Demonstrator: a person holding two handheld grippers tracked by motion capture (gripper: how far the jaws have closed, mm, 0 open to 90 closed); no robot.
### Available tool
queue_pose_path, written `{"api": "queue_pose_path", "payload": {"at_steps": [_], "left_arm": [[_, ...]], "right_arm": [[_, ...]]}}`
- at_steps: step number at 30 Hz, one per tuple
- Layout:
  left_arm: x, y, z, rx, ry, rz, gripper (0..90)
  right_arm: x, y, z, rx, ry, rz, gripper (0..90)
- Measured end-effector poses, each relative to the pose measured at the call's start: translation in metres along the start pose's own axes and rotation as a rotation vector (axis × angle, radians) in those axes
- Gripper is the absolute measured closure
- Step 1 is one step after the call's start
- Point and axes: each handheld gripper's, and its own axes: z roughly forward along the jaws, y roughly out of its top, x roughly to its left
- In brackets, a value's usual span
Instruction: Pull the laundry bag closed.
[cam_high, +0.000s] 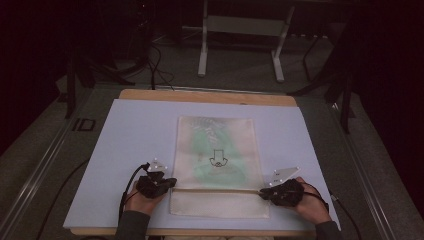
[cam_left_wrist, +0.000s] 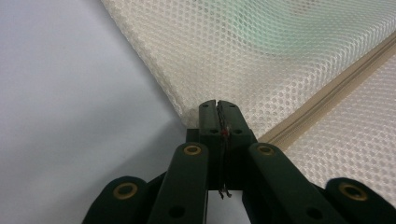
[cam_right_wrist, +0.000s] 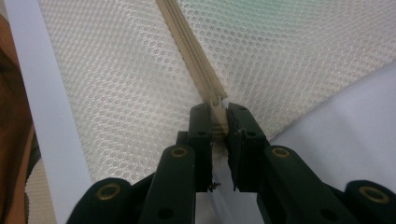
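Left gripper (cam_high: 170, 182) clenched at the left edge of the mesh bag (cam_high: 218, 150), jaws all but together; seen up close in the left gripper view (cam_left_wrist: 218, 106), tips pinched tight on the bag's (cam_left_wrist: 261, 56) side edge just beside the zipper (cam_left_wrist: 327, 95), only a hairline seam between them; a sliver of something thin and reddish caught in that seam, too small to tell what.

Right gripper (cam_high: 264, 192) likewise clamped, at the bag's right edge on the zipper line; in the right gripper view (cam_right_wrist: 218, 114), a narrow gap between the tips, taken up by the beige end of the zipper (cam_right_wrist: 191, 51), pads pressing on it from both sides.

Bag itself flat on the pale lavender sheet (cam_high: 130, 135) covering the wooden table (cam_high: 200, 96), roughly mid-sheet, long side running away from the person; zipper (cam_high: 218, 190) crossing it near the near end, from one gripper to the other.

From the high view: whole outline of the bag, a green shape and a small dark drawing showing through the mesh, both hands (cam_high: 142, 202) on the grippers at the near edge. From the gripper views instead: honeycomb weave of the mesh, zipper teeth, exact seat of each pair of tips; in the right gripper view also the sheet's (cam_right_wrist: 51, 121) edge with bare wood beside it.
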Motion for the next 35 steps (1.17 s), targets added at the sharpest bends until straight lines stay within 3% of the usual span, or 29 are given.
{"api": "queue_pose_path", "payload": {"at_steps": [7, 14, 16, 29, 35], "left_arm": [[-0.003, 0.0, 0.0, -0.002, 0.017, 0.025, 87.5], [-0.004, -0.001, -0.003, -0.013, 0.035, 0.046, 88.3], [-0.004, -0.001, -0.004, -0.02, 0.04, 0.048, 88.3], [0.003, -0.003, -0.012, -0.072, 0.09, 0.023, 88.3], [0.009, -0.004, -0.013, -0.07, 0.146, 0.011, 87.9]], "right_arm": [[-0.001, 0.002, -0.002, -0.028, -0.013, 0.019, 70.8], [-0.004, 0.002, -0.011, -0.103, -0.029, 0.057, 63.7], [-0.006, 0.001, -0.014, -0.119, -0.054, 0.075, 61.6], [-0.015, -0.005, -0.012, -0.124, -0.144, 0.159, 58.0], [-0.019, -0.008, -0.007, -0.126, -0.171, 0.192, 54.9]]}}
